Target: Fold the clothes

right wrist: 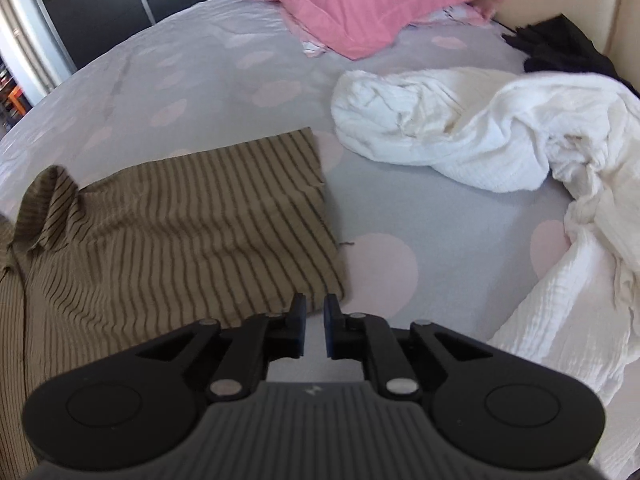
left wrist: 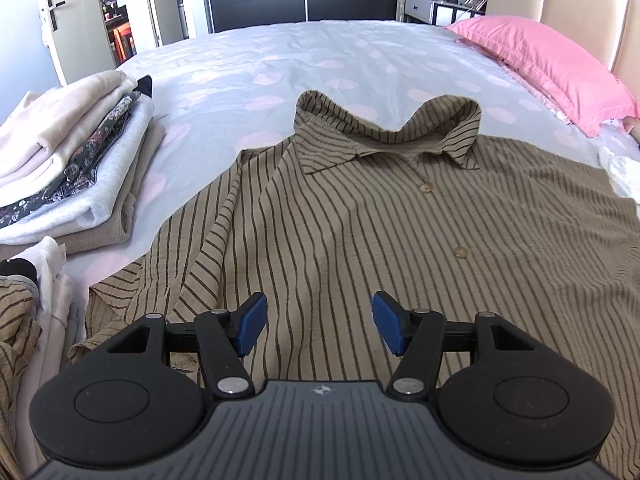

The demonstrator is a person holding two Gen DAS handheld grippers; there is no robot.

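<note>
Directly under the left gripper [left wrist: 319, 326] lies the shirt [left wrist: 360, 232], spread front-up on the bed [left wrist: 280, 60] with its buttons showing, and the jaws stand wide apart with nothing between them, so this hand hovers above the cloth rather than pinning it. Beyond its fingertips the placket runs up to the collar [left wrist: 400, 132], which stands crumpled at the far end; flat and face-up like this, the body looks ready for its sides to be brought in. Left of that gripper one sleeve trails out in loose pleats, and farther left a stack [left wrist: 72, 168] of folded clothes sits well apart, likely where the finished shirt belongs. The right gripper [right wrist: 315, 326] has its pads nearly together, a thin gap between them and no cloth in it; just ahead and to its left lies the corner of the other sleeve [right wrist: 224, 208], laid out flat on the sheet, which suggests this hand is placed to pinch that edge and carry it over the body. Farther ahead and to the right a white garment [right wrist: 500, 140] lies bunched, unfolded, and beyond it rests a pink pillow [right wrist: 360, 4].
</note>
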